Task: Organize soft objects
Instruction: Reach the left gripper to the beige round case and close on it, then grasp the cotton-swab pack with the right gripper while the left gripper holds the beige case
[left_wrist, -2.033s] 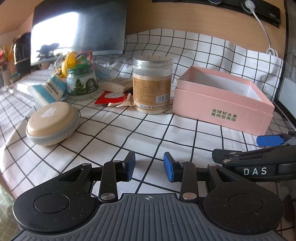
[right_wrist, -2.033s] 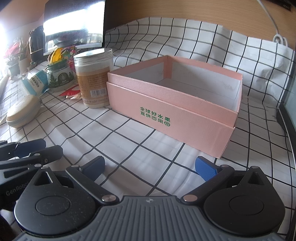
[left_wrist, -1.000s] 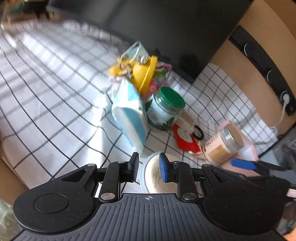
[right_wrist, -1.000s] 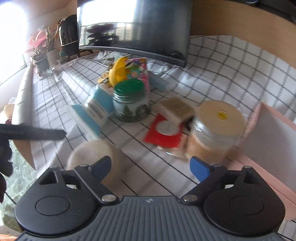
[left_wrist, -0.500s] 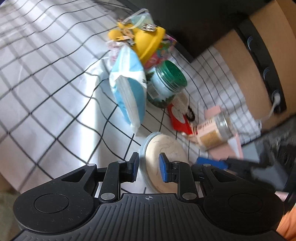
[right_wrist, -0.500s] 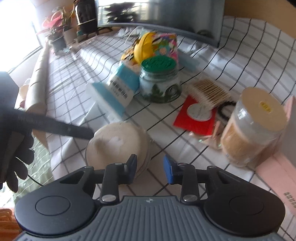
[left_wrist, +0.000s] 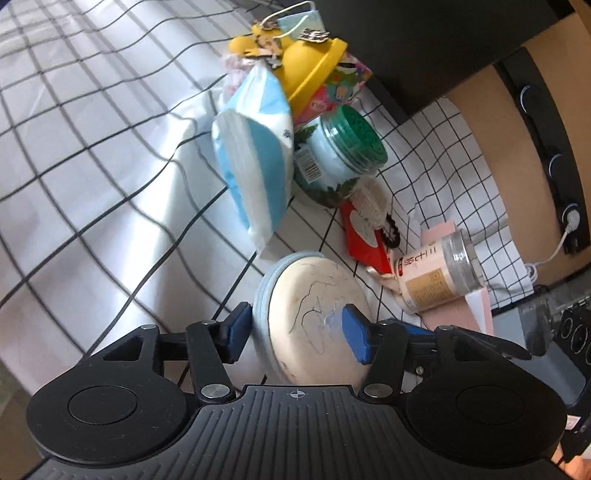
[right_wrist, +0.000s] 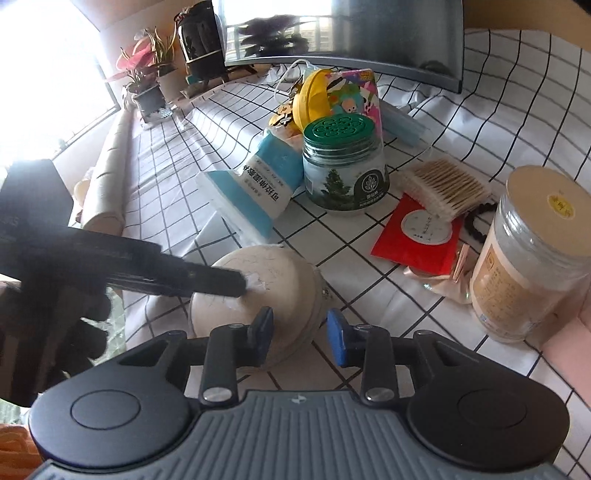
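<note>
A round beige cushion-like case (left_wrist: 314, 314) with a pale blue rim lies on the checked cloth. My left gripper (left_wrist: 297, 334) is open with its blue pads on either side of the case, one pad over its top face. In the right wrist view the case (right_wrist: 273, 291) sits just ahead of my right gripper (right_wrist: 300, 338), whose jaws are a little apart, one pad against the case's near edge. The left gripper's finger (right_wrist: 177, 275) lies across the case top there. A blue-and-white tissue pack (left_wrist: 255, 173) leans behind it.
A green-lidded jar (right_wrist: 345, 166), a yellow lidded tub (right_wrist: 314, 98), a cotton swab pack (right_wrist: 443, 186), a red packet (right_wrist: 417, 232), a black hair tie (right_wrist: 478, 221) and a tall clear jar (right_wrist: 535, 254) stand behind. A pink box corner (left_wrist: 465, 314) is at right.
My left gripper has opened wider and closed in around the round case. My right gripper has moved nearer to the case's edge.
</note>
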